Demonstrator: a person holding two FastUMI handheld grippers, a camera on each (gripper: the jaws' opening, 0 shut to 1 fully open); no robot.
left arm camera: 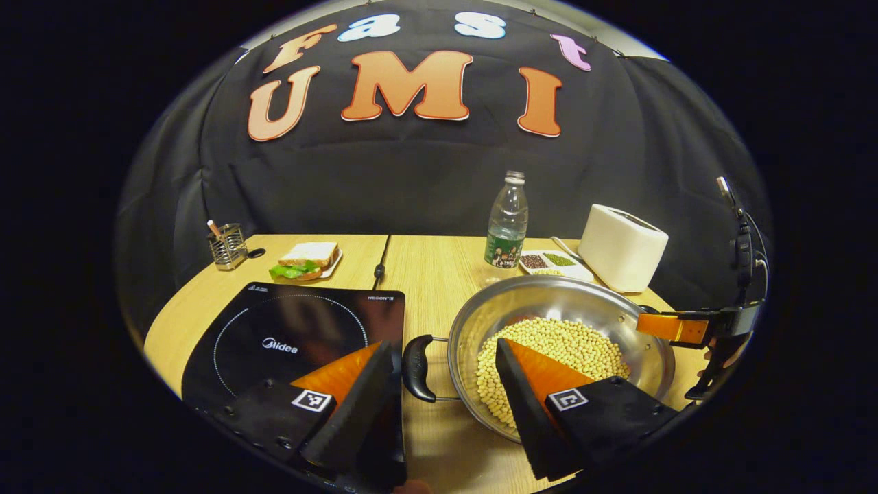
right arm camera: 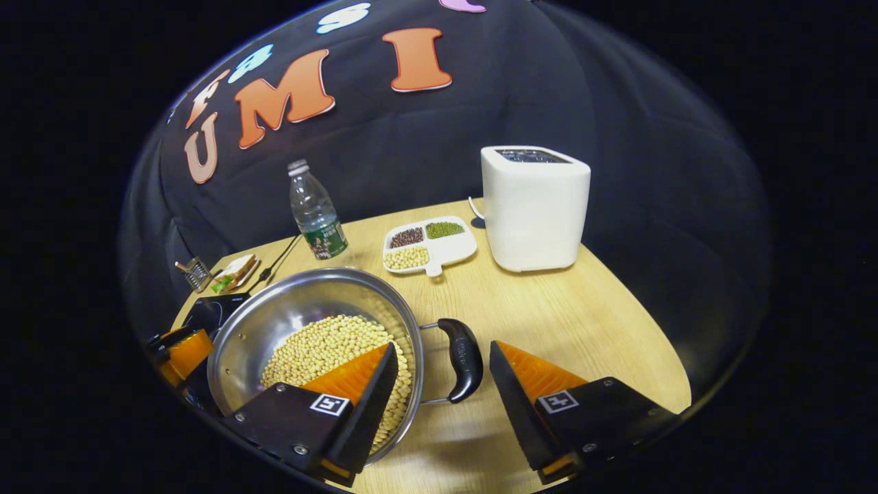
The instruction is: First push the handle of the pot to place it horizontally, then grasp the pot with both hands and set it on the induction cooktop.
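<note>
A steel pot half full of soybeans stands on the wooden table, just right of the black induction cooktop. My left gripper is open and straddles the pot's left black handle, one finger over the cooktop, the other over the beans. The right gripper shows at the pot's far rim. In the right gripper view the pot is at lower left. My right gripper is open around the other black handle. The left gripper shows beyond the pot.
At the back stand a water bottle, a white toaster and a divided dish of beans. A sandwich on a plate and a wire holder sit back left. A cable runs behind the cooktop.
</note>
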